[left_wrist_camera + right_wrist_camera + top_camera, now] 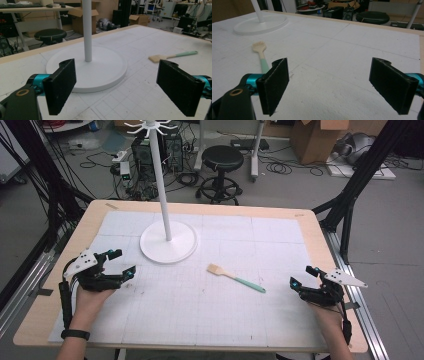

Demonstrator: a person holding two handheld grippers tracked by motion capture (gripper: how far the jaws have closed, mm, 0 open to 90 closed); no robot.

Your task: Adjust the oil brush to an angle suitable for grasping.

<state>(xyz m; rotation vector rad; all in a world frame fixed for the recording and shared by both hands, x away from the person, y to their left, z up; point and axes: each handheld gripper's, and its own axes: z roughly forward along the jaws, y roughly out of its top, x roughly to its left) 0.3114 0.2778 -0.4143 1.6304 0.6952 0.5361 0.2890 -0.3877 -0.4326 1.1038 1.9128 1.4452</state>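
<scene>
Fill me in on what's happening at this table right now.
A person holds a two-jaw gripper in each hand over a white gridded mat. The left gripper and the right gripper both stand open and hold nothing. Between them lies a basting brush with a mint-green handle, untouched, its bristle end towards a white hook stand farther back. Nothing has been picked up yet; the brush is nearer the right gripper.

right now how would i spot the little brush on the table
Start at the tall white stand on the white mat. Just right of its round base lies the brush, flat and alone. It has a tan head and a mint-green handle, the mat's one coloured item.
</scene>
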